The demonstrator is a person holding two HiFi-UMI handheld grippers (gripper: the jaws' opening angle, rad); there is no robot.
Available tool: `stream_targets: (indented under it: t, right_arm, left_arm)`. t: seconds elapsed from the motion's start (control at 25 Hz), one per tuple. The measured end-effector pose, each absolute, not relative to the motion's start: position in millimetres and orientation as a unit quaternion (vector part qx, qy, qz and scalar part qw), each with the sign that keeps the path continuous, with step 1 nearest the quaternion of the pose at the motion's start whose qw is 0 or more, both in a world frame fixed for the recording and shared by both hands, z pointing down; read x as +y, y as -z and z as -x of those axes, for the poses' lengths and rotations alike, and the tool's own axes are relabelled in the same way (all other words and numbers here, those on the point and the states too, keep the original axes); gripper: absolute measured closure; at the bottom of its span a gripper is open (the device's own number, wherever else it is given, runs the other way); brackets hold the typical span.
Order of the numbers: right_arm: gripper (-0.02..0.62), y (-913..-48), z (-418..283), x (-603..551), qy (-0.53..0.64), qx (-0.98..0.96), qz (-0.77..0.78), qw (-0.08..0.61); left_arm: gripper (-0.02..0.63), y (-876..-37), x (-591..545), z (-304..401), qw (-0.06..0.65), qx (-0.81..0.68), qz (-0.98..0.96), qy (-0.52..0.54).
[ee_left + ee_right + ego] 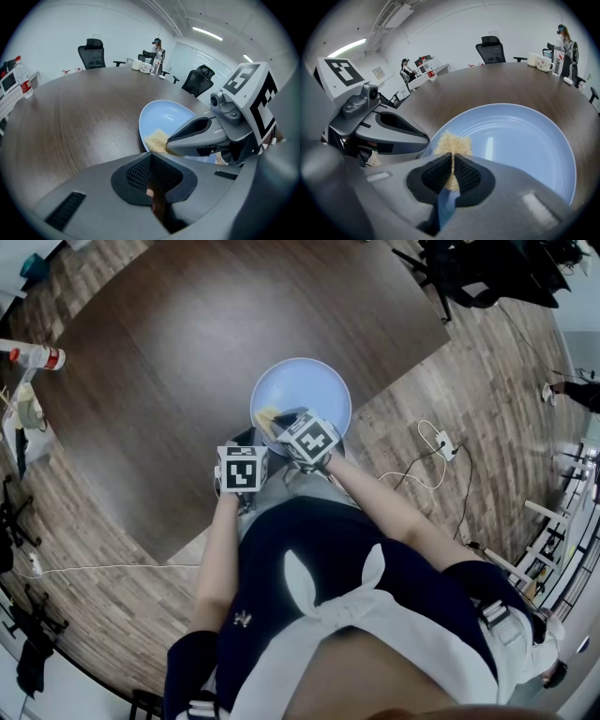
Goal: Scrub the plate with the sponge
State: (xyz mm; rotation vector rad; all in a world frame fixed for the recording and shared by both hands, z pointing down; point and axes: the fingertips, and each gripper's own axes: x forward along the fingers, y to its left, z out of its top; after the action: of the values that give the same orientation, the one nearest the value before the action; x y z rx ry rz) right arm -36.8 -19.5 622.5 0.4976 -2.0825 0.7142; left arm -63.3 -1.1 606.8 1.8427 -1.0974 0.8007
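R claw (453,161) clamps sponge (452,142) on plate (520,140); L claw (151,159) closed (beside rim).

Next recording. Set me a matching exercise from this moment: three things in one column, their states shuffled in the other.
Things:
1. pale blue round plate
2. yellow sponge
3. left gripper

States:
A. jaws together, holding nothing
B. clamped in the right gripper, touching the plate
C. lying flat on the dark brown wooden table

Pairs: 1-C, 2-B, 3-A
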Motion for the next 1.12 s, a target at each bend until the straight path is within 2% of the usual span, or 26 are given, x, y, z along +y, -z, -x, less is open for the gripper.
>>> stream_targets:
  t: [1.12]
  right_arm:
    - [0.58,-623.8,2.1,-50.4,-0.286,-0.817,-0.25,0.434]
  left_arm:
    - [0.6,-610.0,-1.1,65.7,0.406,-0.453,-0.724,-0.325]
